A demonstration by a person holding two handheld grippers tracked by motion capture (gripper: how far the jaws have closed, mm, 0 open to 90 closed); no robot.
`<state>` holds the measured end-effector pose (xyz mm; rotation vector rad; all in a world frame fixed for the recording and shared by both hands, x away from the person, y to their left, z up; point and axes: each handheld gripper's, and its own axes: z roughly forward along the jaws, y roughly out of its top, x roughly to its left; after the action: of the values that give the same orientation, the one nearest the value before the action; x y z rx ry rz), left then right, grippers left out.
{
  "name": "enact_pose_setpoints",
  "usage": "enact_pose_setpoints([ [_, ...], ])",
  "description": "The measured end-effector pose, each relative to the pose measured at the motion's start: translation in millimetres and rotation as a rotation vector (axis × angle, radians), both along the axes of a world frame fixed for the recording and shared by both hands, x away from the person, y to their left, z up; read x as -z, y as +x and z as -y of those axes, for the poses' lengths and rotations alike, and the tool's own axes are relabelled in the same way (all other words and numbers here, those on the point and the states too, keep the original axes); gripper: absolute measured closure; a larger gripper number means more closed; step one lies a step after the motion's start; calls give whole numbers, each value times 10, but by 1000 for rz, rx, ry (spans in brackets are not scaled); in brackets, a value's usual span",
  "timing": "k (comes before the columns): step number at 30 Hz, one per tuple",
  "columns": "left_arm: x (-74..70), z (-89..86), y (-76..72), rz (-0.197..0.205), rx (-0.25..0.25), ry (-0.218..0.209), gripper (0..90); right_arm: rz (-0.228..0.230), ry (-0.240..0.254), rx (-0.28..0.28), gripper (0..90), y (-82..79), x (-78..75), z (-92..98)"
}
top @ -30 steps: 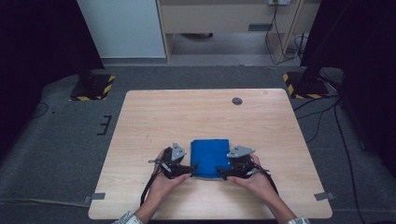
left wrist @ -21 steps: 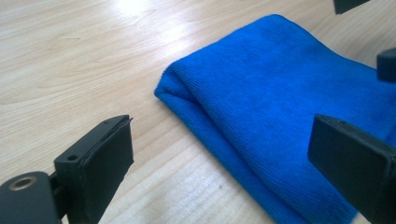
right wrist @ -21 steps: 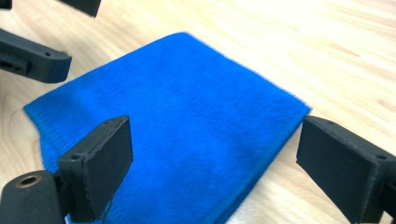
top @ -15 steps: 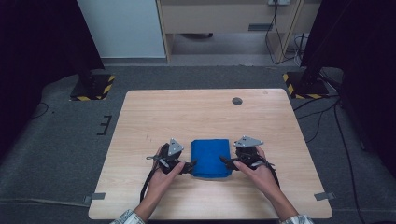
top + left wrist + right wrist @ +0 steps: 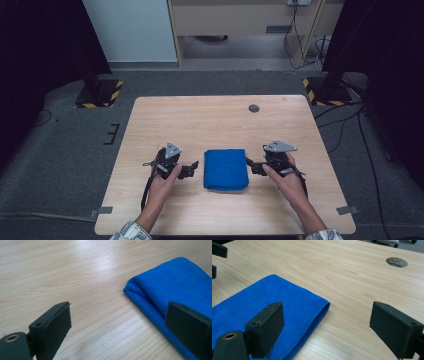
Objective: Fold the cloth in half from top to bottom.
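A folded blue cloth [image 5: 226, 169] lies flat on the wooden table [image 5: 210, 120], near its front middle. My left gripper [image 5: 192, 169] rests just left of the cloth, open and pointing at it, a small gap away. In the left gripper view the cloth's folded corner [image 5: 175, 282] lies ahead on the right, behind the right jaw, and nothing is between the jaws of the left gripper [image 5: 120, 327]. My right gripper [image 5: 251, 166] sits at the cloth's right edge, open. In the right gripper view one jaw of the right gripper [image 5: 329, 327] hangs over the cloth [image 5: 274, 297], the other over bare wood.
A round cable hole [image 5: 254, 108] sits in the table's far right part, also seen as the cable hole [image 5: 397, 262] in the right gripper view. Black stands with yellow-striped bases [image 5: 97, 95] flank the table on the floor. Bare wood stretches beyond the cloth.
Both grippers have drawn sideways away from the cloth's near corners, left one leftward, right one rightward. The cloth lies where it was.
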<state>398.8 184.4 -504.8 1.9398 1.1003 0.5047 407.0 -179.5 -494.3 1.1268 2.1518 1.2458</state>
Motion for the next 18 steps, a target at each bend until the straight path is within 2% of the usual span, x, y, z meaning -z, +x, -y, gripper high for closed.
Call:
enact_pose_setpoints([
  [3, 12, -44, 16, -5, -11, 4, 60, 3, -5, 19, 119, 12, -5, 52],
  [10, 28, -166, 59, -6, -26, 45, 60, 9, -2, 58, 116, 50, -41, 224],
  [18, 42, -327, 101, -18, -61, 50, 61, 2, 6, 122, 113, 89, -26, 451],
])
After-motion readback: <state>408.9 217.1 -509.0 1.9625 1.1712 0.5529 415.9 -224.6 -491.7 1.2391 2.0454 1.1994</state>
